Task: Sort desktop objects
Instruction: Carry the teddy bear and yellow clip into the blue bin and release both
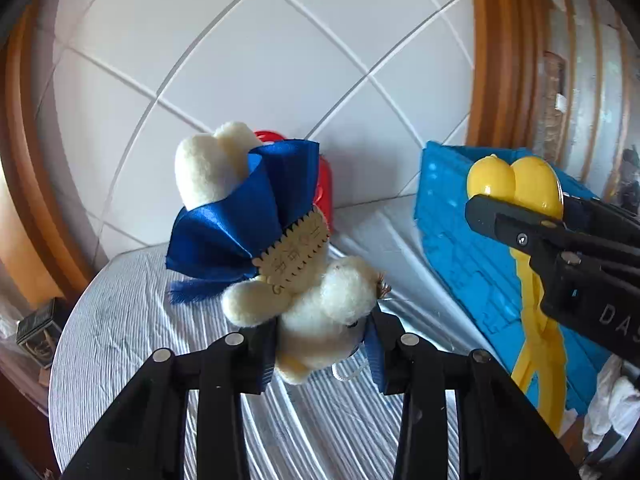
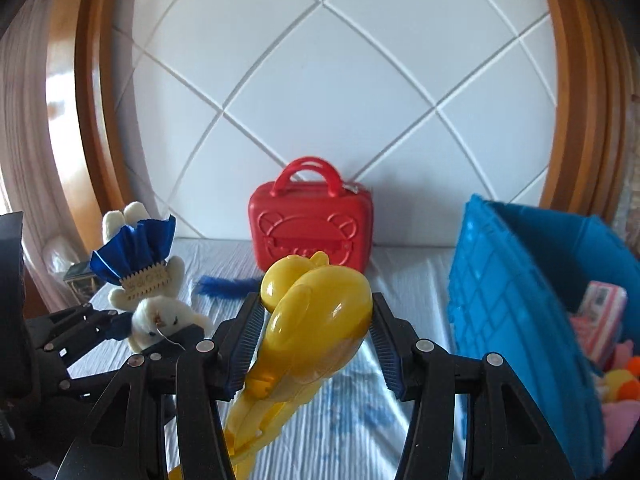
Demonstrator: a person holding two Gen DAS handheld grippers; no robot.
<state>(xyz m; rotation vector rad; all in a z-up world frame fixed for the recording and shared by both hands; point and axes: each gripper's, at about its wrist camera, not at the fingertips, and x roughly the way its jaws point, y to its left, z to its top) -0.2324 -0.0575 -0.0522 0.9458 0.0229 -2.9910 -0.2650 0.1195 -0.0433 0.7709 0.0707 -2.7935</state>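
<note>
My left gripper [image 1: 322, 356] is shut on a white plush bunny [image 1: 332, 300] that hangs head down, with a blue ribbon skirt and a wooden tag. The right wrist view shows that bunny [image 2: 148, 316] at the left, in the left gripper [image 2: 154, 330]. My right gripper [image 2: 316, 336] is shut on a yellow duck-shaped plastic tong [image 2: 316, 300], its handles trailing down towards the camera. From the left wrist view, the right gripper [image 1: 520, 208] holds the yellow tong [image 1: 516, 180] in front of the blue bin [image 1: 460, 248]. Both grippers are above the table.
A red toy case [image 2: 312, 228] stands against the white tiled wall. The blue bin [image 2: 500, 300] at the right holds a pink box [image 2: 600, 320] and soft toys. A blue ribbon scrap [image 2: 220, 284] lies on the striped tablecloth [image 2: 400, 280]. A small dark box [image 2: 80, 280] sits far left.
</note>
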